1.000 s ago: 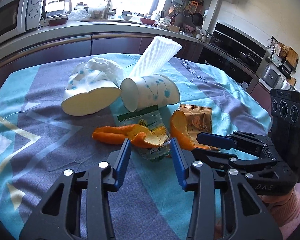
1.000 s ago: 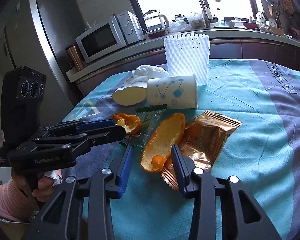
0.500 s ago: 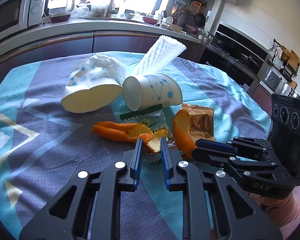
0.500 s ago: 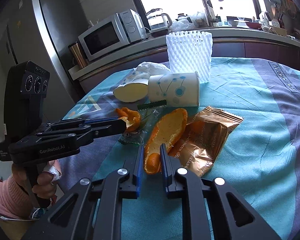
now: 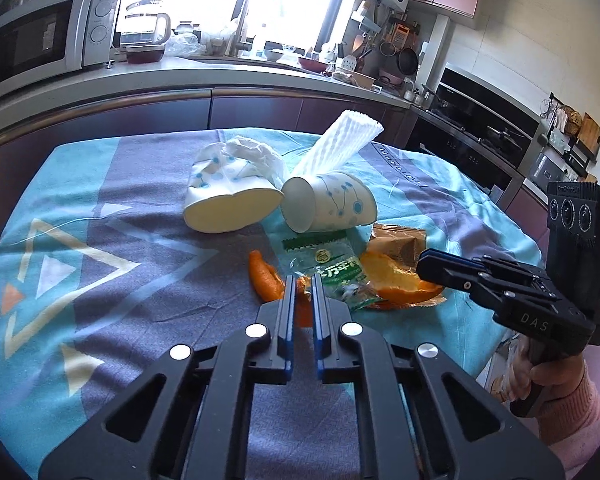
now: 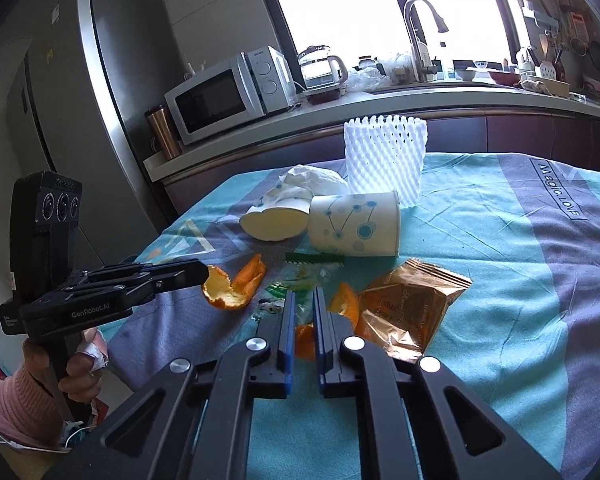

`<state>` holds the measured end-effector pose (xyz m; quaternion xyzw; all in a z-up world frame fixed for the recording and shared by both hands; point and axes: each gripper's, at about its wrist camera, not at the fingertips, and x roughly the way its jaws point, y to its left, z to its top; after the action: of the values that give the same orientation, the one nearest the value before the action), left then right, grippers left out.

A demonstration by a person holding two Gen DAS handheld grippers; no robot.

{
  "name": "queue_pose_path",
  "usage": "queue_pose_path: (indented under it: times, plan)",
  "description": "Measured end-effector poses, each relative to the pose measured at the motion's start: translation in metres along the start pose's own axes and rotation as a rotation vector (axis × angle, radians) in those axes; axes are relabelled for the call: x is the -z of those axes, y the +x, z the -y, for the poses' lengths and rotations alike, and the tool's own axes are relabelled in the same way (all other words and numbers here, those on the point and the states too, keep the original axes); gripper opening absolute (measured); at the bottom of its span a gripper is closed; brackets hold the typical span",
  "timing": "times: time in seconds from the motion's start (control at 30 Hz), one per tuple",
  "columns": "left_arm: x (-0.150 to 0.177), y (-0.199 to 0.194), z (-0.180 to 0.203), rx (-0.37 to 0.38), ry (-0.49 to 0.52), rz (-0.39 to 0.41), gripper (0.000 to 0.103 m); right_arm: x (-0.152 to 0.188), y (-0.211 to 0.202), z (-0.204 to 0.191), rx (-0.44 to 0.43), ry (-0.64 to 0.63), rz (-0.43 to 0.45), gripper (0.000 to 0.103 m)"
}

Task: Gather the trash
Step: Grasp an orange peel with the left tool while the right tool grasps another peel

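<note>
Trash lies on a patterned tablecloth (image 5: 100, 240): two paper cups on their sides (image 5: 328, 204) (image 5: 232, 204), a white foam net (image 5: 336, 144), a clear green snack wrapper (image 5: 328, 264), a gold wrapper (image 5: 400, 240) and orange peels. My left gripper (image 5: 302, 284) is shut on one orange peel (image 5: 264, 276); this peel shows in the right wrist view (image 6: 236, 284). My right gripper (image 6: 302, 300) is shut on the other orange peel (image 6: 346, 304), which shows in the left wrist view (image 5: 396, 280), lying on the gold wrapper (image 6: 408, 304).
A crumpled tissue (image 5: 256, 152) sits behind the flattened cup. A counter (image 5: 180, 76) with a microwave (image 5: 48, 40) and kettle runs behind the table. A fridge (image 6: 92, 120) stands at the left in the right wrist view. The table's right edge lies near an oven (image 5: 480, 120).
Both grippers went from open to shut, each closing on an orange peel. The left peel has been lifted and turned up on end.
</note>
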<state>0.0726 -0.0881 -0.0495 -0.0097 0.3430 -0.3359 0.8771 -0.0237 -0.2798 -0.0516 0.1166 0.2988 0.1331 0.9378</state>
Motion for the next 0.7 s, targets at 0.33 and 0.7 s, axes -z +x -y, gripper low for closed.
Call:
queue_pose_path:
  times: [0.33, 0.7]
  plan:
    - [0.017, -0.024, -0.022, -0.045, -0.024, -0.001, 0.004, 0.001, 0.002, 0.011, 0.021, 0.062, -0.034, 0.012]
    - [0.038, -0.015, -0.035, -0.076, -0.037, -0.078, 0.035, 0.017, 0.019, 0.024, 0.059, 0.094, -0.127, 0.028]
